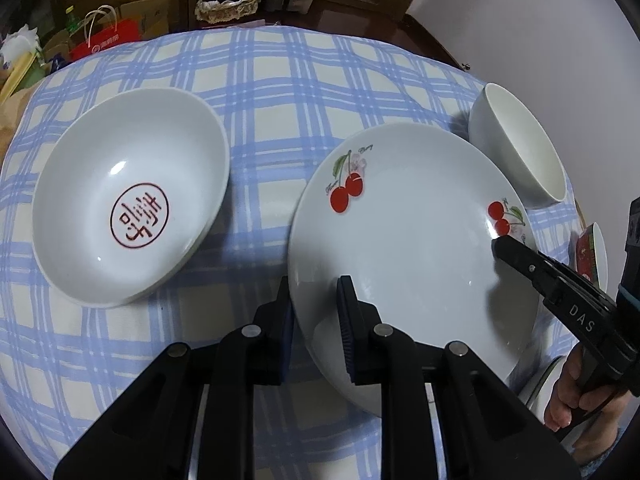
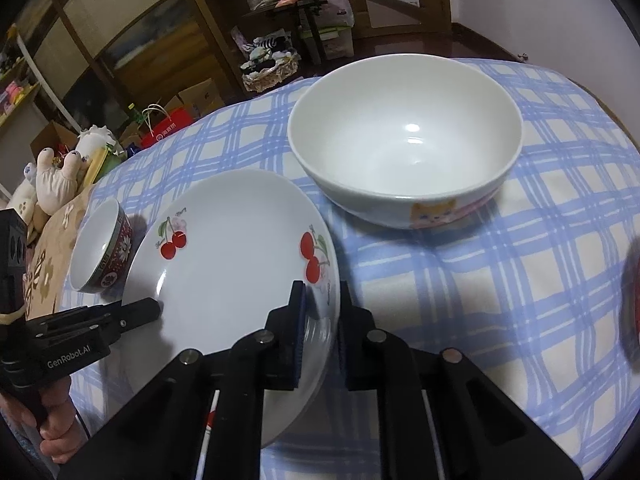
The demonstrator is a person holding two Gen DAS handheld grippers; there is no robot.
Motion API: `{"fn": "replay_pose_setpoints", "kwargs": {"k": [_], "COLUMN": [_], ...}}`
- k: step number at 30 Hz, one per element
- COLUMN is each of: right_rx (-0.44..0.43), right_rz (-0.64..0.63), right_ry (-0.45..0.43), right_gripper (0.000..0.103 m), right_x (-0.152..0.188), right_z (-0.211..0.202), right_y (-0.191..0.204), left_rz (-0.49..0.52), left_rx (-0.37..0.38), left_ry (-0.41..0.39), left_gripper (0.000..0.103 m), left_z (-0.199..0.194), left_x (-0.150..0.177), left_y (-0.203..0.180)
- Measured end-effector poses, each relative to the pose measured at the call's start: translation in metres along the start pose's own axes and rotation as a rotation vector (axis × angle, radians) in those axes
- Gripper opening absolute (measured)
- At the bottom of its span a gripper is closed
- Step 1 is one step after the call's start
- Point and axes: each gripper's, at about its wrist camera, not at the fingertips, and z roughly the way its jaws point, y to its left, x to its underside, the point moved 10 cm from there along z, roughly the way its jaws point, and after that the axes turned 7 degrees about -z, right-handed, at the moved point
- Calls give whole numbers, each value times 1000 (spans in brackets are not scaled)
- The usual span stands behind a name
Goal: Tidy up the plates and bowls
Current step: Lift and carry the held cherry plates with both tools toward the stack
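A white plate with red cherries (image 1: 400,248) (image 2: 232,264) sits between both grippers. My left gripper (image 1: 316,316) is shut on its left rim, one pad inside the plate and one outside. My right gripper (image 2: 320,320) clamps the opposite rim beside a cherry print, and its tip (image 1: 500,246) shows in the left wrist view. A deep white plate with a red seal mark (image 1: 128,200) rests to the left. A big white bowl with a cartoon cat (image 2: 404,140) (image 1: 516,144) stands behind the cherry plate. A small red-patterned bowl (image 2: 102,252) (image 1: 592,252) is close to the plate.
The round table wears a blue checked cloth (image 1: 260,92) (image 2: 500,280). Another dish edge (image 1: 548,376) peeks from under the cherry plate. A hand (image 1: 572,392) holds the right gripper. Plush toys (image 2: 52,176), boxes and a red bag (image 1: 108,36) lie beyond the table.
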Motion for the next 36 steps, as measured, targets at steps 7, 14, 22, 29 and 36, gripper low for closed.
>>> {"fn": "replay_pose_setpoints", "kwargs": {"k": [7,14,22,29,36], "right_rx": [-9,-14,9,17,33], "right_rz": [-19,8,-18,-35,-33], "right_ry": [3,12,15,25,23], "right_gripper": [15,15,15,15,15], "right_x": [3,3,1,0,0], "right_z": [0,1,-3,-3,-6], "right_y": [0,1,3,5,8], "left_rz": [-5,-1,-67,-56,-65], "left_rx": [22,11,85,83,93], "left_ry": [11,-5,33,34,29], "left_gripper": [21,21,20,20,20], "left_z": [2,1,1,0,-8], "left_x": [0,-2,-1,1,3], "left_y": [0,-2,1,1,2]}}
